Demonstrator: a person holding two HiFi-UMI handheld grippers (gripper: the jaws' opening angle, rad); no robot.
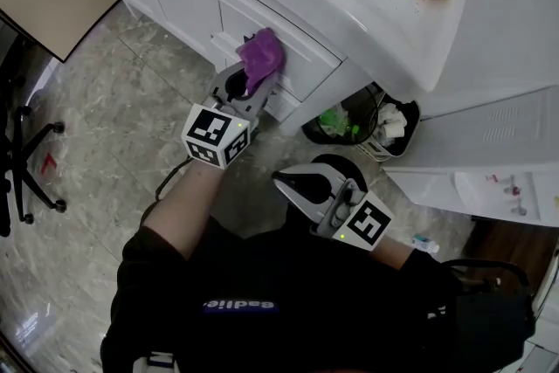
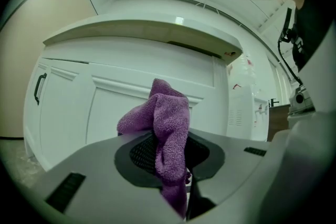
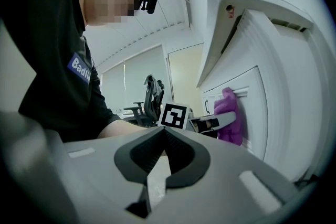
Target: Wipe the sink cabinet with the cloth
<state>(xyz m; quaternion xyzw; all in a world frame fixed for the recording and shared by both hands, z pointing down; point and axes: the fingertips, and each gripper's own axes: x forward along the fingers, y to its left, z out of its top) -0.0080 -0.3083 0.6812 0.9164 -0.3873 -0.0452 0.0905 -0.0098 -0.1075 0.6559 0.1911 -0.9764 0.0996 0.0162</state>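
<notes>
Left tongs (image 1: 249, 81) clamped on the purple cloth (image 1: 262, 55), whose bunched upper part lies against a white door panel of the sink cabinet (image 1: 175, 0), just beneath the overhanging tabletop (image 1: 384, 13). Right tongs (image 1: 281, 180) closed with nothing between them, held low beside the person's body, apart from the cabinet.

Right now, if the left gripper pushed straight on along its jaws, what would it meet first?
The left gripper, shut on the purple cloth, points at the white cabinet door. The cloth would meet that door first, and may already touch it.
</notes>
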